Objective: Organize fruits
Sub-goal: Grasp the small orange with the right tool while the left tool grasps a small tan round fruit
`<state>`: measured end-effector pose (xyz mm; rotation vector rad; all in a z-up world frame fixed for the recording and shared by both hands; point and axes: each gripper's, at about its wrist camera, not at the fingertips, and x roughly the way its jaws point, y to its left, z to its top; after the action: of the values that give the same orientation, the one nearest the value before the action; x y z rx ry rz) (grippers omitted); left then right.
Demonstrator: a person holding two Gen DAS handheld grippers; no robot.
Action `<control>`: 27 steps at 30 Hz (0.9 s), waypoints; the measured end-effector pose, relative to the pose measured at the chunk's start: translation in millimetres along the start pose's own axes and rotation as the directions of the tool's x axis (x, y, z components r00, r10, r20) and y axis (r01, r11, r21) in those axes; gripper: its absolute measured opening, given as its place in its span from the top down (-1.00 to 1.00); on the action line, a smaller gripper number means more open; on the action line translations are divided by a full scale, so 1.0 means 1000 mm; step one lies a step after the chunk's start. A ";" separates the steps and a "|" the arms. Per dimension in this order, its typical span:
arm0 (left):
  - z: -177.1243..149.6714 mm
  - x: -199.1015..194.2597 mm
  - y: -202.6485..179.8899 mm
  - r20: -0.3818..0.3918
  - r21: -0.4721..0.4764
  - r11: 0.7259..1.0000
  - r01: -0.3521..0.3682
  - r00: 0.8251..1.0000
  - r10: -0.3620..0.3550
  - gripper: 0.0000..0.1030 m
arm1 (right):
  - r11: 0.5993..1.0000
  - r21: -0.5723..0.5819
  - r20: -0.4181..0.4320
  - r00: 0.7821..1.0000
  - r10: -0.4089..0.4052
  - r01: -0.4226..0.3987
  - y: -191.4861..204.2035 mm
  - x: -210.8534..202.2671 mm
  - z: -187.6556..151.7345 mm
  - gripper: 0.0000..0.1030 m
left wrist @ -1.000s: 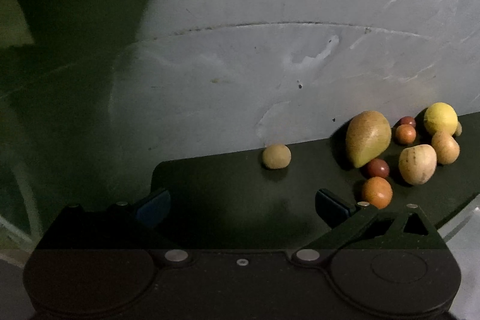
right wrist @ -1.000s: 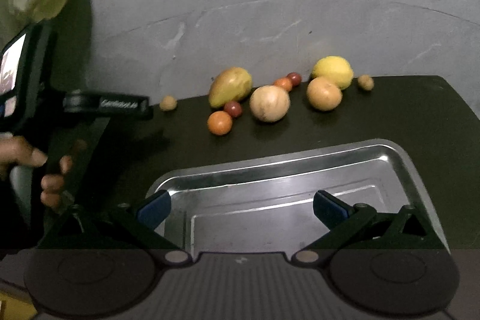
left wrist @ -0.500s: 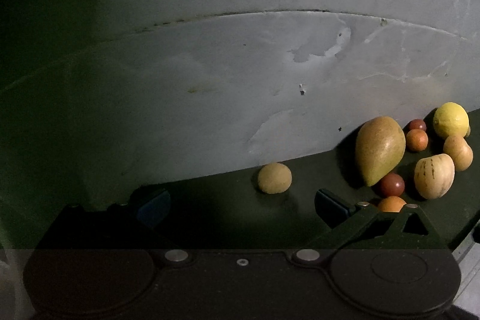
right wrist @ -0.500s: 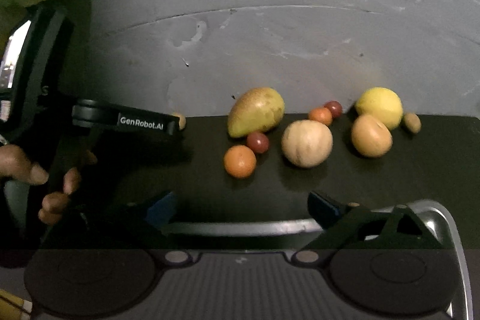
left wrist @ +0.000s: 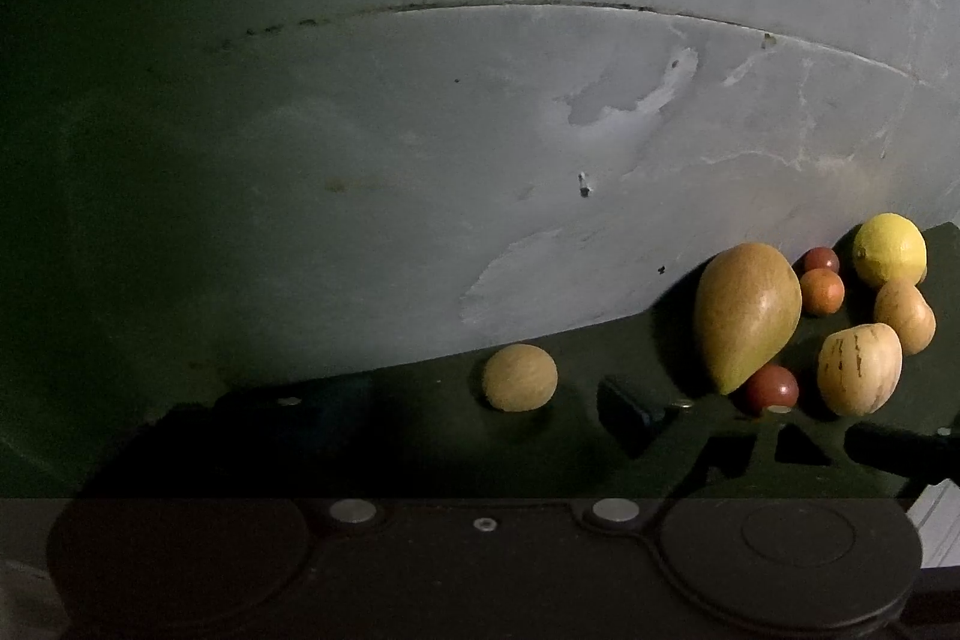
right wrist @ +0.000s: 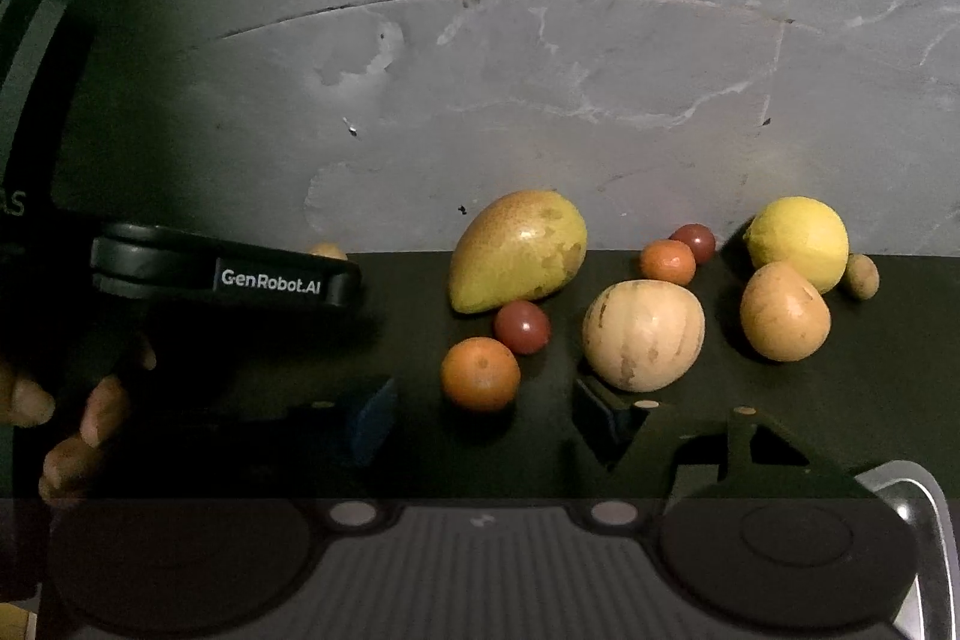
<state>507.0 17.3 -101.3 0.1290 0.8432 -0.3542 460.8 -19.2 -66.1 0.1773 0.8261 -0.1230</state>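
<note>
Several fruits lie on a dark table top (right wrist: 780, 400) against a grey wall. In the right wrist view an orange (right wrist: 480, 373) sits just ahead of my open right gripper (right wrist: 486, 421), level with the gap between its fingertips. Behind it are a small red fruit (right wrist: 522, 327), a mango (right wrist: 519, 250), a striped pale melon (right wrist: 643, 335), a tan fruit (right wrist: 785, 311) and a lemon (right wrist: 798, 241). In the left wrist view my open left gripper (left wrist: 480, 412) faces a small tan round fruit (left wrist: 519, 377) lying apart from the mango (left wrist: 747, 316). Nothing is held.
A steel tray corner (right wrist: 912, 484) shows at the lower right of the right wrist view. The other hand-held gripper (right wrist: 240, 280) and the person's fingers (right wrist: 90, 412) fill the left. The wall stands directly behind the fruit.
Both grippers have moved forward and lower toward the fruit. The tray has slid almost out of the right wrist view, and the right fingers stand a little closer together.
</note>
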 end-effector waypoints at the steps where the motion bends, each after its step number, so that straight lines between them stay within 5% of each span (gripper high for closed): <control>1: 0.000 -0.001 0.002 0.000 -0.003 1.000 0.003 1.000 -0.003 -0.54 | 1.000 0.003 -0.002 1.000 0.004 -0.004 -0.001 0.002 0.001 -0.32; 22: 0.005 0.002 0.027 -0.022 -0.050 0.998 0.046 0.999 -0.047 0.38 | 1.000 -0.010 -0.026 1.000 0.008 -0.009 0.000 0.010 0.005 0.31; 27: 0.003 0.001 0.024 -0.027 -0.053 0.997 0.051 0.998 -0.053 0.39 | 1.000 -0.010 -0.021 1.000 0.014 -0.015 0.001 0.007 0.002 0.33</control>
<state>518.2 38.8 -101.1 0.0636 0.8841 -0.3796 467.7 -19.0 -69.9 0.1748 0.8459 -0.1032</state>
